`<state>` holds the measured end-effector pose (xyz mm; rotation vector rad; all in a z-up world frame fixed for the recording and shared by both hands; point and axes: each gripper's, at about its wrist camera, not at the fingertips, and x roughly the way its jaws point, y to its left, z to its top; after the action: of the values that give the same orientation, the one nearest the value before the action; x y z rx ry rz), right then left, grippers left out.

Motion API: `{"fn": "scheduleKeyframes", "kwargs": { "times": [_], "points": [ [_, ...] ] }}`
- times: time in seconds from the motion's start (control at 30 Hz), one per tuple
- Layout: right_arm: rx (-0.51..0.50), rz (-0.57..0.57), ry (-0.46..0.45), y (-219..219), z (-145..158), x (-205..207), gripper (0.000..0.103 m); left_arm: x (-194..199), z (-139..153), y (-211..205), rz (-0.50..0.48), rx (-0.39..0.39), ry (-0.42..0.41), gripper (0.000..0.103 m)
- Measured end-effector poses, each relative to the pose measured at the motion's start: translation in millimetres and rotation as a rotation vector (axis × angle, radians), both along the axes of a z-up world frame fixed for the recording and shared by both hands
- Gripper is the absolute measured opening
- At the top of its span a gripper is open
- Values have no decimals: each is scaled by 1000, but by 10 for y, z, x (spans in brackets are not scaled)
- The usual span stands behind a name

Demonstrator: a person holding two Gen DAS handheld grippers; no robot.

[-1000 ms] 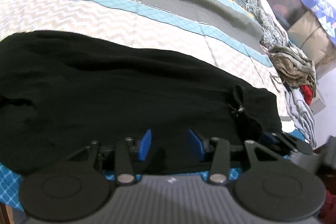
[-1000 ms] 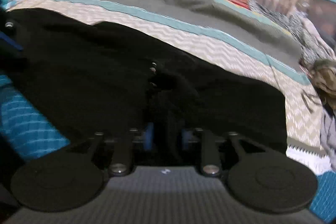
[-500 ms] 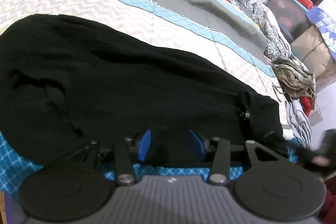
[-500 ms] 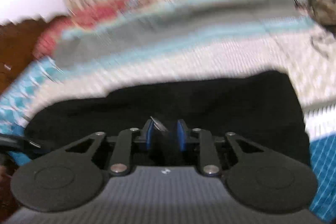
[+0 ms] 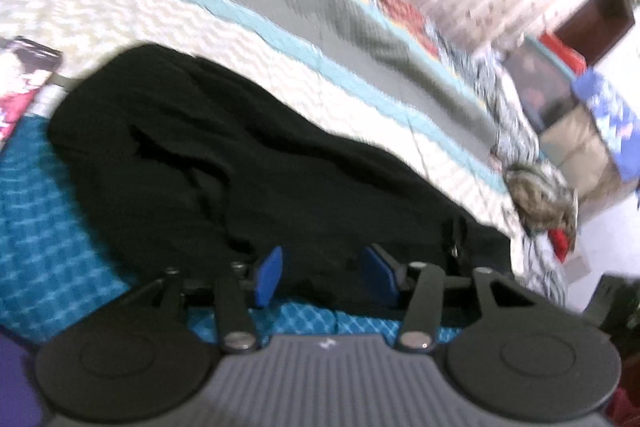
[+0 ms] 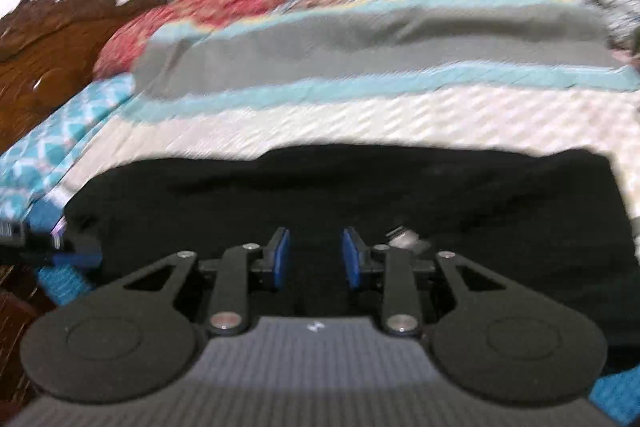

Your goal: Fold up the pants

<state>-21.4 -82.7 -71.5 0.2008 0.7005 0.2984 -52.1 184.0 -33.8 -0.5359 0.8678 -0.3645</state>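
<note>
The black pants [image 5: 248, 163] lie in a long folded band on the bed near its front edge; in the right wrist view the black pants [image 6: 360, 195] stretch across the frame. My left gripper [image 5: 326, 273] is open and empty at the pants' near edge, its blue pads apart. My right gripper [image 6: 313, 261] is open just above the pants, with nothing between its pads. A small metal fastener [image 6: 404, 237] shows on the cloth just right of the right gripper.
The bed has a striped quilt [image 5: 304, 7] and a blue patterned sheet [image 5: 44, 211]. A pile of clothes [image 5: 540, 195] lies at the bed's right end. A magazine-like item [image 5: 24, 75] lies at left. A wooden headboard [image 6: 44, 59] stands at left.
My right gripper was shut on the pants' cloth and has opened and let it go. The pants now lie folded in a flatter band. My left gripper has stayed open and drawn back slightly.
</note>
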Motion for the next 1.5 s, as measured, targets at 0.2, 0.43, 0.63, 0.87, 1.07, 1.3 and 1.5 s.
{"fn": "scheduleKeyframes", "kwargs": {
  "times": [0.2, 0.43, 0.63, 0.87, 1.07, 1.3, 1.5],
  "points": [
    [-30, 97, 76, 309, -67, -48, 33, -58, -87, 593, 188, -84, 14, 54],
    [-30, 62, 121, 254, -134, -35, 33, 179, -358, 927, 258, -204, 52, 60],
    [-45, 47, 133, 304, -137, -45, 33, 444, -587, 986, 245, -218, 75, 61],
    [-75, 75, 137, 400, -144, -45, 33, 271, -550, 1162, 266, -278, 54, 63],
    [-79, 82, 158, 390, -189, -26, 33, 147, -556, 1289, 322, -269, 45, 71],
    [-80, 77, 168, 373, -200, -37, 33, 404, -702, 1211, 302, -236, 69, 73],
    [-92, 75, 167, 374, -191, -64, 33, 607, -742, 1022, 296, -137, 36, 51]
  ]
}}
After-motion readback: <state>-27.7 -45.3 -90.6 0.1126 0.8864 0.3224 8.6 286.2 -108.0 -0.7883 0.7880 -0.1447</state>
